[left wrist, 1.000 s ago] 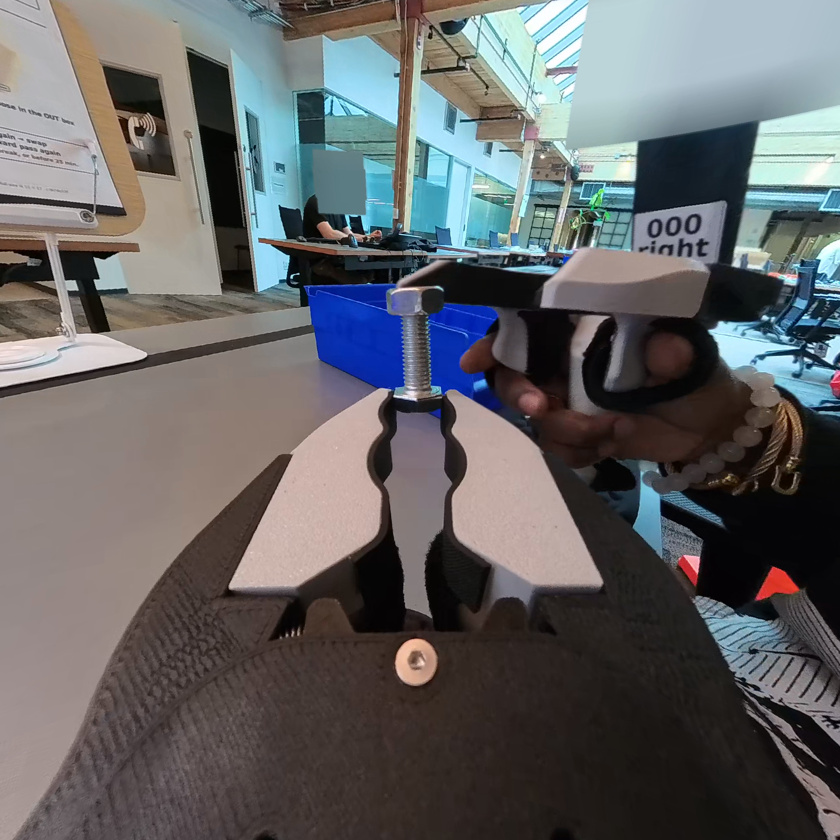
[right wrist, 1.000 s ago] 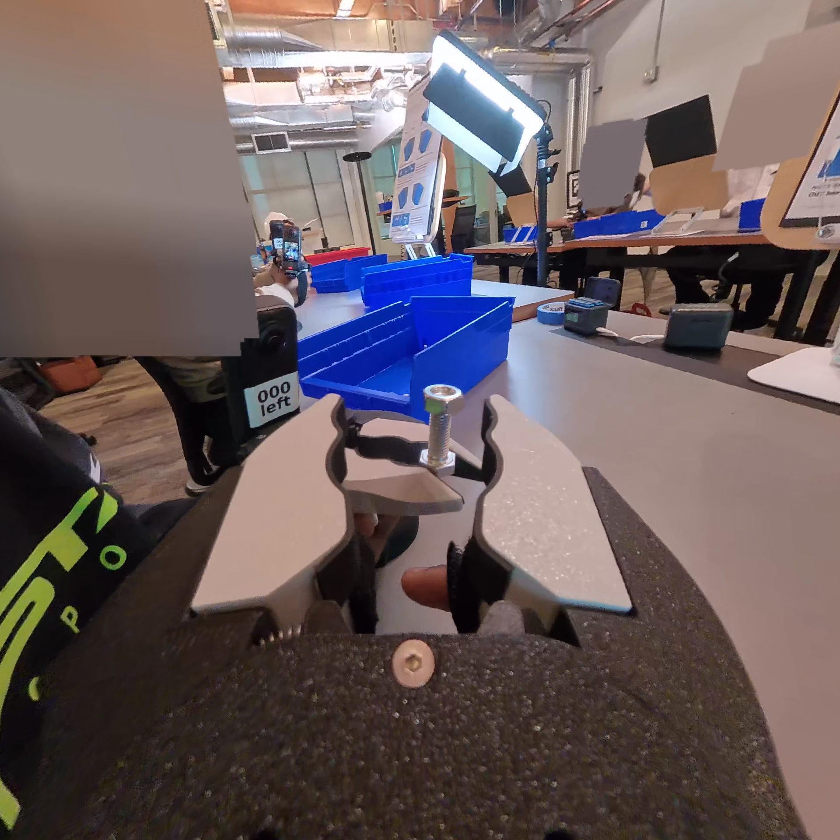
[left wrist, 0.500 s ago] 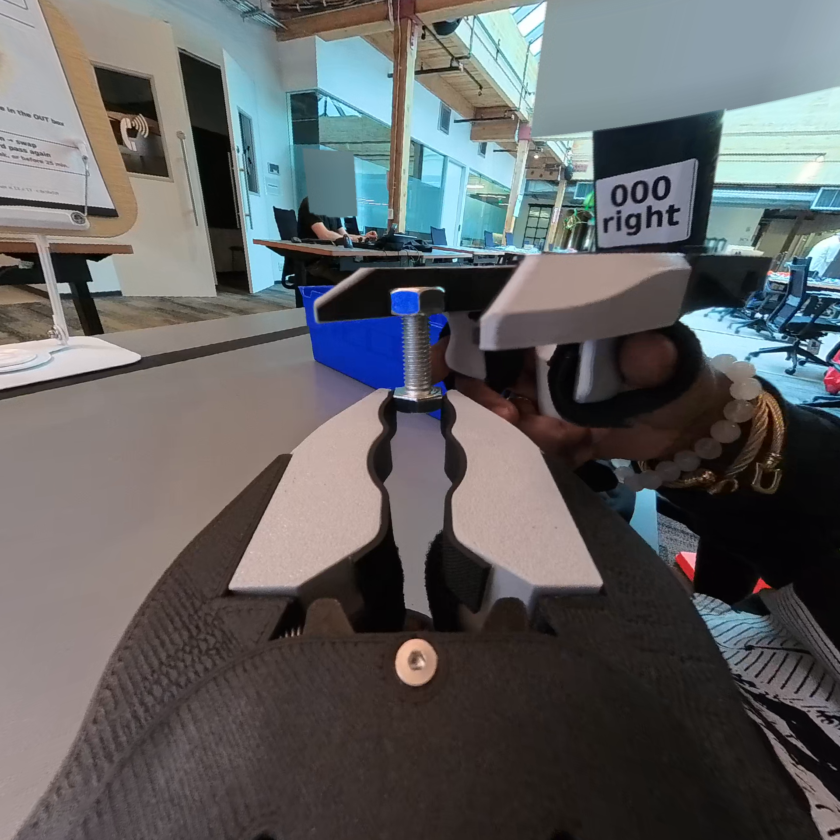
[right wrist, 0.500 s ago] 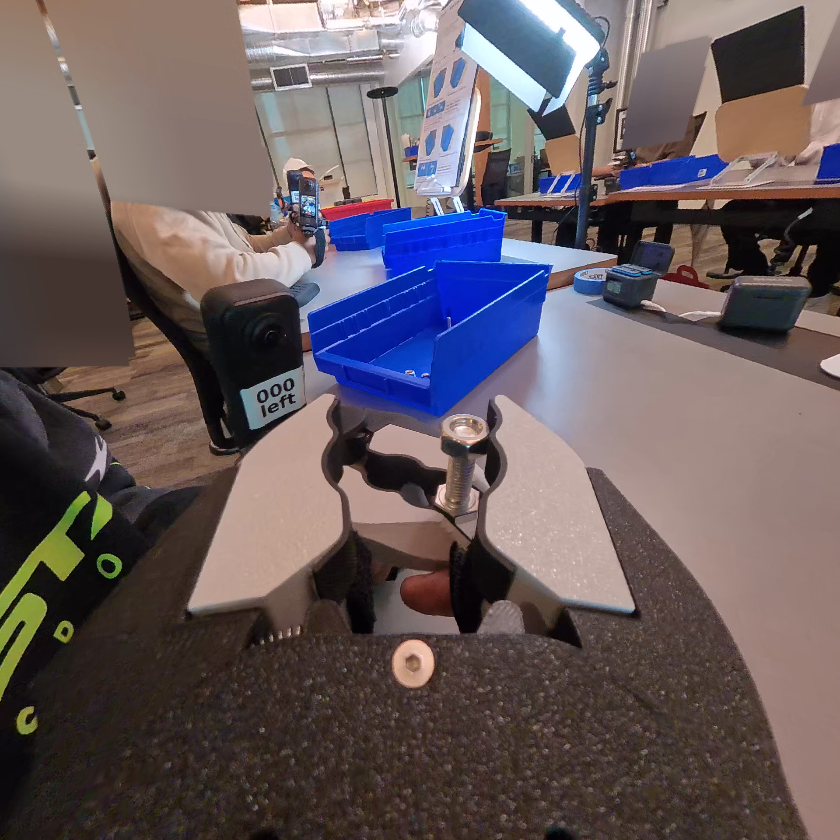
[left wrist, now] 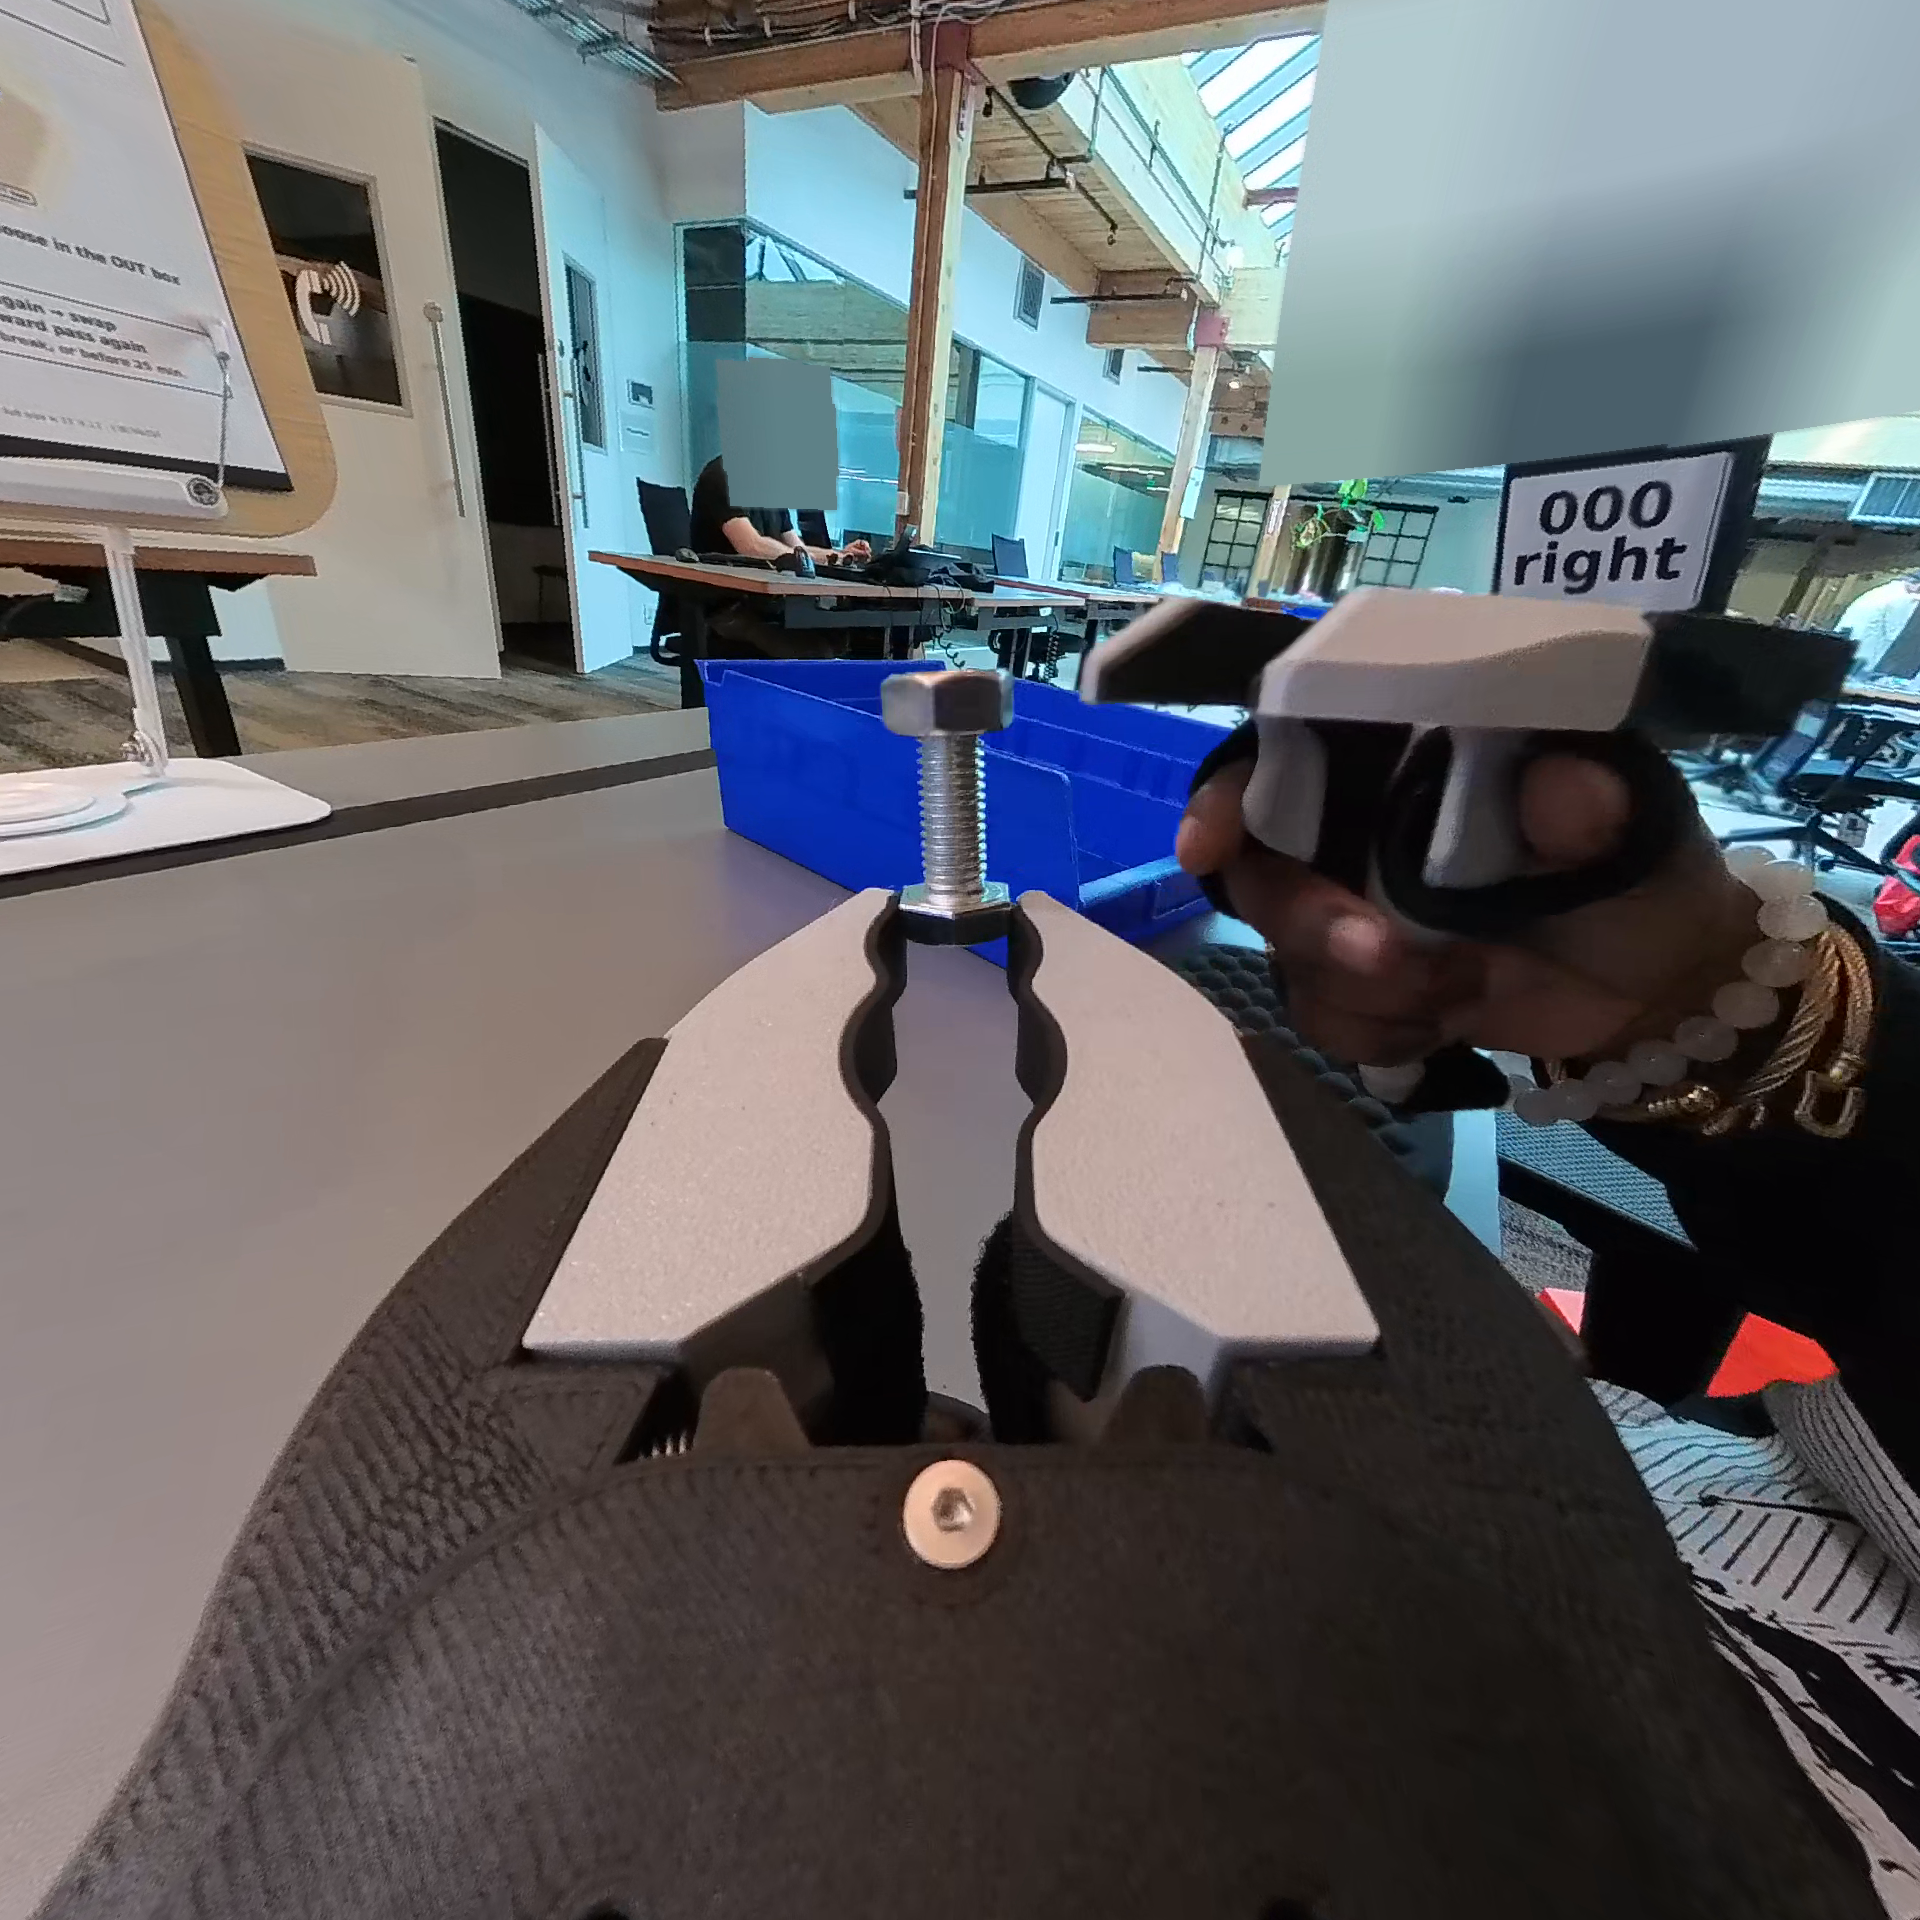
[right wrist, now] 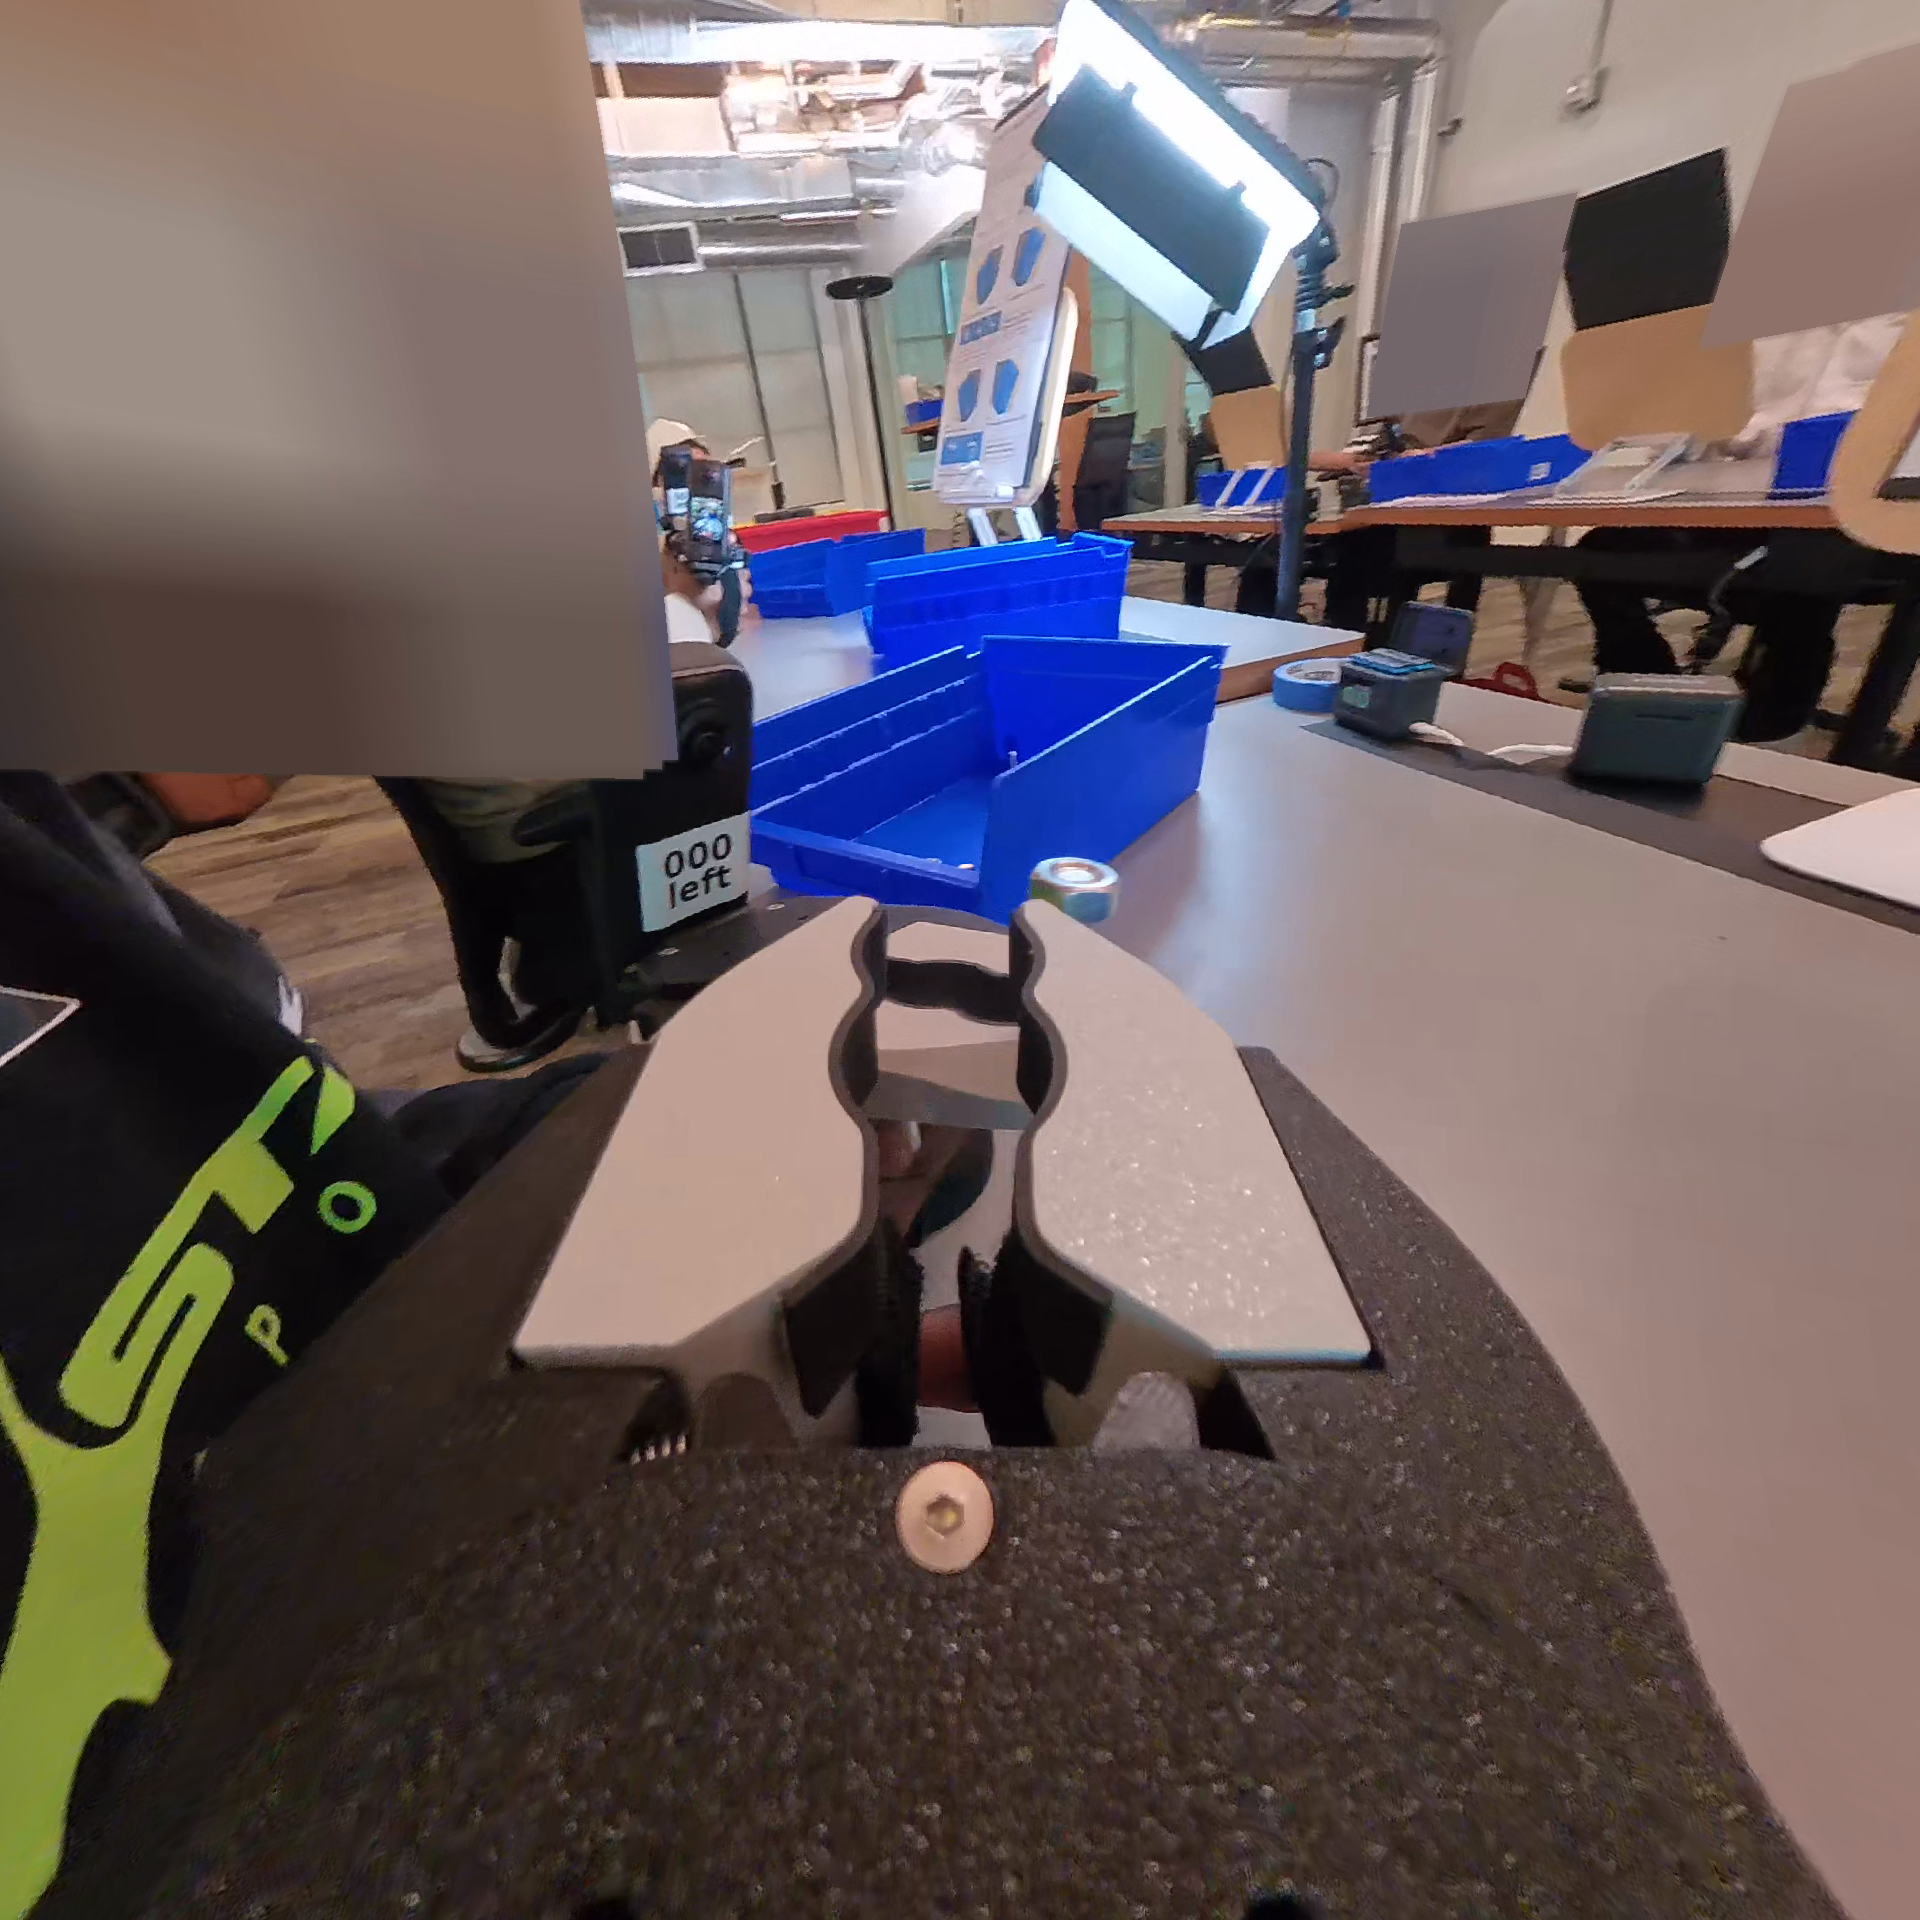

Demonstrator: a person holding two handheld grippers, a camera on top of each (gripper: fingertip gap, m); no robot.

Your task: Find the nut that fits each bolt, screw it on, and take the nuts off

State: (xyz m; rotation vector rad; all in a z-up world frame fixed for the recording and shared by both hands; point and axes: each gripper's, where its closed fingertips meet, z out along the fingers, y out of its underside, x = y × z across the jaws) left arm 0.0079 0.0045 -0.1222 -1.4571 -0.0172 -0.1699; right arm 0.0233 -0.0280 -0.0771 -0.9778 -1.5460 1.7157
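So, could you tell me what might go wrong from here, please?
1. The left hand-held gripper pinches only the thin nut; the tall bolt could tip or twist out.
2. The right hand-held gripper sits beside the bolt head, not around it, and may bump it.

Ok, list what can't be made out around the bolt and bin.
Right wrist view: bolt shank and nut, behind the right claw tip; head shows.
Left wrist view: bolt end below the nut, hidden inside the left claw.
Left wrist view: blue bin contents, behind its wall.
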